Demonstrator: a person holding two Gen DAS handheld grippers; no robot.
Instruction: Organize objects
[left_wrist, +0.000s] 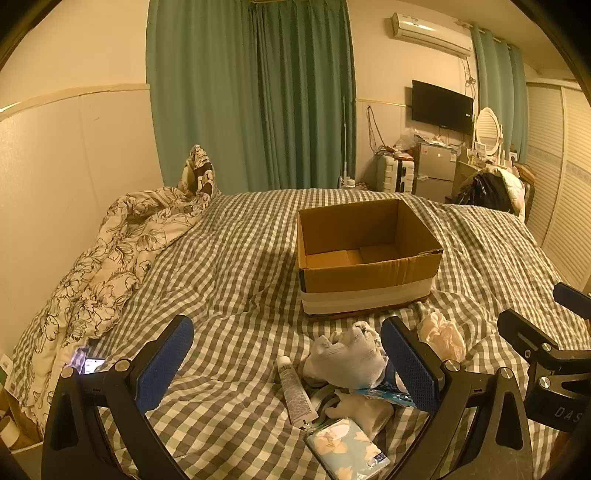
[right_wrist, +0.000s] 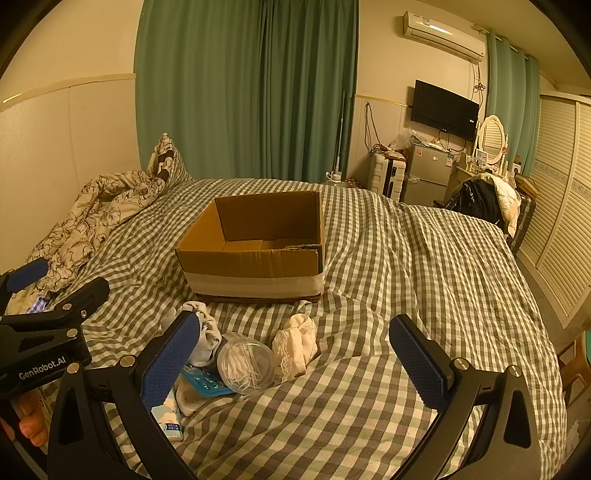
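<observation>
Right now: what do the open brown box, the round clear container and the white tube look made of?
Open brown box: corrugated cardboard, matte, fluting visible at a torn rim; pale tape band around its base.
Round clear container: likely glossy transparent plastic; white sticks show through.
White tube: probably soft plastic or laminate, crimped end, printed text.

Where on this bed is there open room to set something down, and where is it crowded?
Free: checked cover right of the cardboard box, and between box and floral quilt. The box itself looks empty. Crowded: the patch before the box, with tube, swab tub and socks.
</observation>
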